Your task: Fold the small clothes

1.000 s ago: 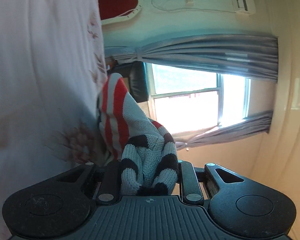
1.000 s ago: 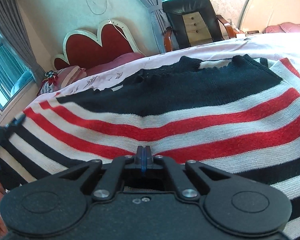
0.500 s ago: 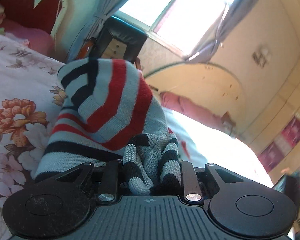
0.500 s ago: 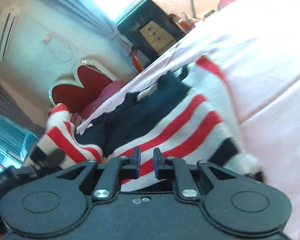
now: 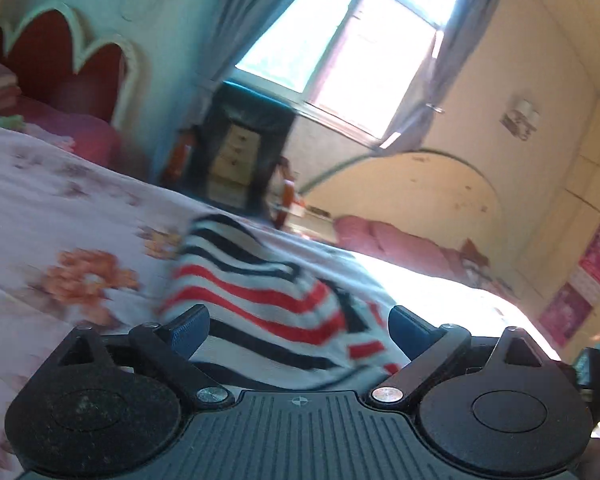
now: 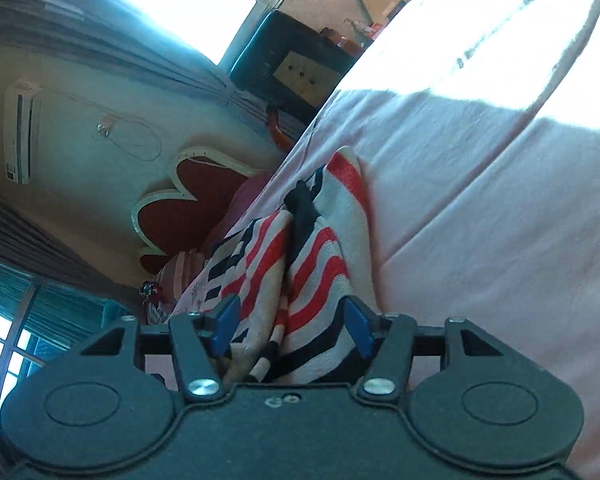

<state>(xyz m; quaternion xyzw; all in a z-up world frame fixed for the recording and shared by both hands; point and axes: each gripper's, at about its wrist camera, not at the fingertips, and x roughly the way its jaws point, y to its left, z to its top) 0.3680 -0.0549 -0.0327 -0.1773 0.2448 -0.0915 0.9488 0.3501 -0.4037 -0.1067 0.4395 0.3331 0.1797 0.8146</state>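
Left gripper point(image 5: 298, 330) first: its blue pads have just been spreading and stand wide apart, nothing pinched, with the striped red, white and black knitted sweater point(image 5: 260, 300) lying loose on the bed just beyond and between them. Over on the right gripper point(image 6: 292, 326), the jaws have likewise just been parting; the blue fingers point(image 6: 225, 322) sit either side of the bunched knit point(image 6: 300, 264) without pressing on it, and the fabric rises in a folded ridge straight ahead. The sweater rests on the pale pink floral bedsheet point(image 5: 60, 216), sunlit further out. Beyond that, a red scalloped headboard with a cream border point(image 5: 60, 64), a dark chair holding a small wooden drawer box point(image 5: 236, 152), then grey curtains point(image 5: 256, 8) framing the bright window point(image 5: 352, 52).
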